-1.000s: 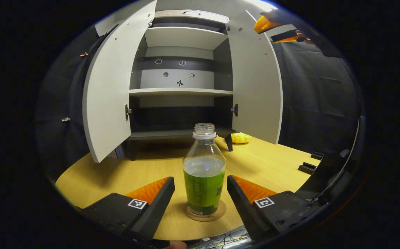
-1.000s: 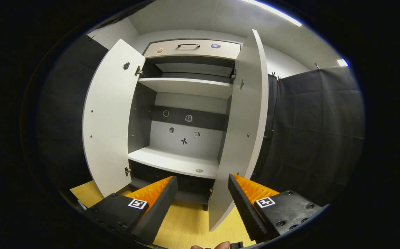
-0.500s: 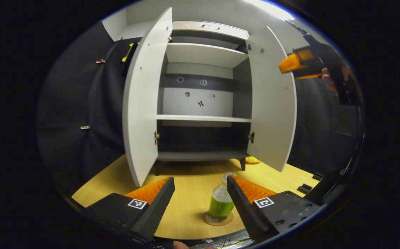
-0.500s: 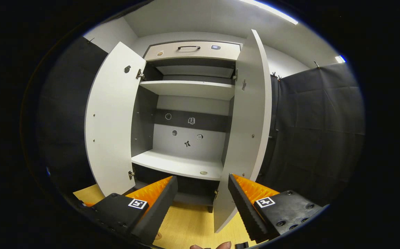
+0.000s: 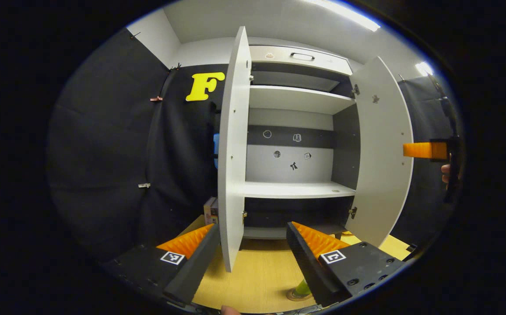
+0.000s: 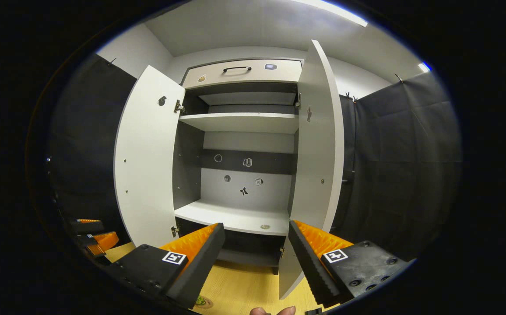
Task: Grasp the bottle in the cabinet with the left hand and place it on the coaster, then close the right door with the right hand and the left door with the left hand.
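Bottle (image 5: pixel 302 288) sits on the coaster (image 5: pixel 299 296) on the table (image 5: pixel 257 280), low in my left gripper view, mostly hidden behind a finger. Placing looks done; door closing is the step in hand. Both doors stand open. My right hand-held gripper (image 6: pixel 256 245) is spread wide, empty, facing the right door (image 6: pixel 318 166). Left hand-held gripper (image 5: pixel 253 245) likewise wide open, empty, near the left door (image 5: pixel 233 153). Next I judge: get outside the right door's edge and push it shut.

Black cloth walls (image 6: pixel 402 166), white ceiling with strip light (image 6: pixel 332 9), wooden tabletop (image 5: pixel 257 280).
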Demonstrator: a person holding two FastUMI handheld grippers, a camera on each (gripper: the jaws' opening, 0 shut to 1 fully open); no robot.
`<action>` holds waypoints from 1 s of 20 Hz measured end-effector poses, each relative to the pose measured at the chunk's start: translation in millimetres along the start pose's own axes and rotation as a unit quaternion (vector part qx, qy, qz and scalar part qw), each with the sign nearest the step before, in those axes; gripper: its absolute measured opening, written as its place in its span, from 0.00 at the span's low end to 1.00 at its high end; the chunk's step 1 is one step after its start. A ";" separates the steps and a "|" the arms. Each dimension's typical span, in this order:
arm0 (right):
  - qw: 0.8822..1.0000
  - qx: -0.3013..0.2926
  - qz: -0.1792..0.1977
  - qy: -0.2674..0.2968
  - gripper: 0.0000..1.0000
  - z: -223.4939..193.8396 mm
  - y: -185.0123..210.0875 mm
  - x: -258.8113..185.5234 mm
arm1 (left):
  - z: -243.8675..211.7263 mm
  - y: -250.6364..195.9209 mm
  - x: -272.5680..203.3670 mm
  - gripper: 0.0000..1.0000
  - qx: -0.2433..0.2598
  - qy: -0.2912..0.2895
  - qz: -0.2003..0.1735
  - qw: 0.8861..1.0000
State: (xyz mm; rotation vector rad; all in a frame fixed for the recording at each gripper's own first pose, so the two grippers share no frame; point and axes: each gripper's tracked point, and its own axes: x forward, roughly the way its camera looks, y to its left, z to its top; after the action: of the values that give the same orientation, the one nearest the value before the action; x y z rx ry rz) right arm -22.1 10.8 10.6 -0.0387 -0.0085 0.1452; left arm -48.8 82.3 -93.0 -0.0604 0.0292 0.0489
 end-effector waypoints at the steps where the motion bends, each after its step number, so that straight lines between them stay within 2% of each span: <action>1: 1.000 0.005 -0.003 0.001 0.97 0.0 -5.7 -1.7 | 6.4 4.9 1.7 0.96 0.008 0.002 0.007 1.000; 5: 0.999 0.008 -0.037 0.001 0.97 2.6 -43.6 -8.6 | 32.1 2.8 7.0 0.95 0.033 -0.001 0.007 0.999; 13: 0.990 0.025 -0.135 0.019 0.97 -2.2 -163.0 -4.7 | 55.5 -25.6 20.8 0.95 0.003 0.003 -0.005 1.000; 17: 0.988 0.035 -0.151 0.025 0.97 -8.8 -205.1 21.1 | 57.7 -32.7 22.2 0.95 0.011 -0.001 0.007 1.000; 20: 0.990 0.038 -0.137 0.026 0.98 -8.0 -205.0 42.2 | 55.2 -36.6 20.7 0.95 0.012 0.001 0.016 1.000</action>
State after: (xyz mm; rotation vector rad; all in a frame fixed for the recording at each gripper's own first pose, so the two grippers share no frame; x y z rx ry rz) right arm 49.3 -186.0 10.9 0.0357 0.0446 -0.1295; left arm -24.8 50.2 -36.4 -0.0353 0.0326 0.0806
